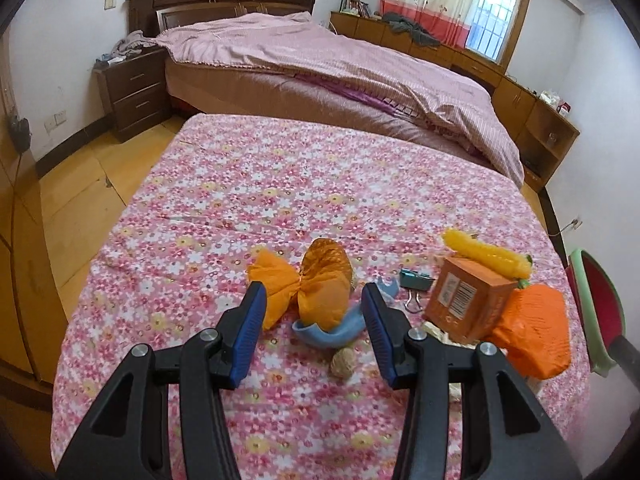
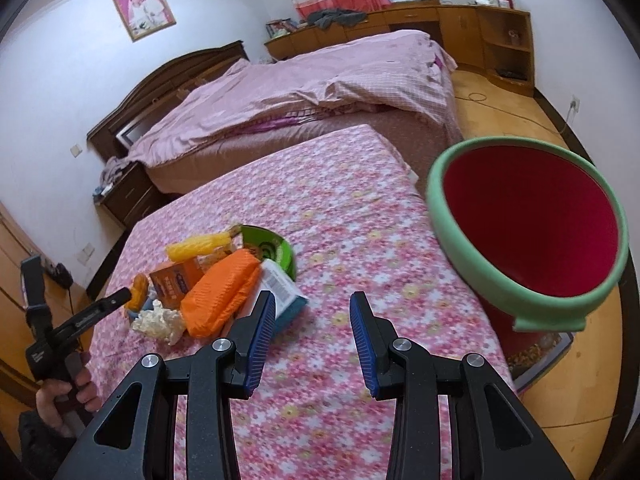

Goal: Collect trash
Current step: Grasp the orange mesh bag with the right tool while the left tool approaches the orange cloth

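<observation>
My left tongs (image 1: 314, 312) are open above the flowered desk (image 1: 280, 184), with nothing clamped between the blue pads. Directly ahead of them lies an orange crumpled wrapper (image 1: 300, 284), resting partly on a light blue plastic piece (image 1: 328, 330). A walnut shell (image 1: 343, 362) sits just beside that piece, on the near side. To the right are a binder clip (image 1: 416, 286), an orange carton (image 1: 468, 304), a yellow corn toy (image 1: 486, 254) lying on top of the carton, and an orange bag (image 1: 536, 332) touching the carton.

My right tongs (image 2: 312, 320) are also open and empty, over bare cloth. Left of them stands the same trash cluster, including a green round tin (image 2: 276, 248) and a white-and-teal box (image 2: 286, 290). The bin (image 2: 524, 224), green-rimmed with a red interior, stands to the right, beside the desk edge.
</observation>
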### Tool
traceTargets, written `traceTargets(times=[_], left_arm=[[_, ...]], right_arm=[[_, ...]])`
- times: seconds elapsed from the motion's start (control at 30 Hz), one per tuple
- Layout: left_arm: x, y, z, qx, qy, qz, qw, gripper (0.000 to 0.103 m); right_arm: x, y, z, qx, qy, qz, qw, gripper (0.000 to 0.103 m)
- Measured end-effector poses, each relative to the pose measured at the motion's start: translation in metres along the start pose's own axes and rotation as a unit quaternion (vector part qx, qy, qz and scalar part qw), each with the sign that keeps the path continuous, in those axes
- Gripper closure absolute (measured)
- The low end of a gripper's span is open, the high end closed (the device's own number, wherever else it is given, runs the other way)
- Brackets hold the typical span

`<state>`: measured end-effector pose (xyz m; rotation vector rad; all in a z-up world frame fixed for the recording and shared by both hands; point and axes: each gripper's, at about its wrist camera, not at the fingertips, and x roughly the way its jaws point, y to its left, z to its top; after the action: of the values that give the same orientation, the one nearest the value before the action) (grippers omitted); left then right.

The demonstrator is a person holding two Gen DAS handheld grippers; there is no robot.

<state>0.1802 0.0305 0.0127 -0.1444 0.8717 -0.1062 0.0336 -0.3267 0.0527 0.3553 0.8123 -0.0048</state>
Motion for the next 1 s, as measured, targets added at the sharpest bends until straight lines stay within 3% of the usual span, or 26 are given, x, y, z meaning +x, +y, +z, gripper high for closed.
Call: traceTargets(times=[0.2,0.4,0.47,0.73,1.0], left_arm=[[0.016,0.003,0.004,0.001,0.011,0.020,0.9997,0.053],[0.024,0.009,0.006,-0.009,0.013,-0.012,0.9998,0.073],[0.024,0.008,0.006,-0.008,0.014,-0.025,0.9996,0.084],[0.020,-0.002,-0.004,0.024,0.012,-0.025,0.9993,0.090],[-0.022,0.019,0.000,-0.027,-0.041,-0.107,0.9931,0.097]], right_arm=[[0.019,0.023,0.002,-0.019,0.016,0.014,1.000,0.063],[0.039,0.041,0.000,-0.033,0.032,0.025,0.999,0.063],[0.045,0.047,-0.001,-0.035,0.037,0.028,0.998,0.063],[0.069,0.062,-0.006,-0.044,0.059,0.044,0.996,0.063],[0.077,0.066,-0.006,-0.048,0.055,0.049,0.996,0.064]])
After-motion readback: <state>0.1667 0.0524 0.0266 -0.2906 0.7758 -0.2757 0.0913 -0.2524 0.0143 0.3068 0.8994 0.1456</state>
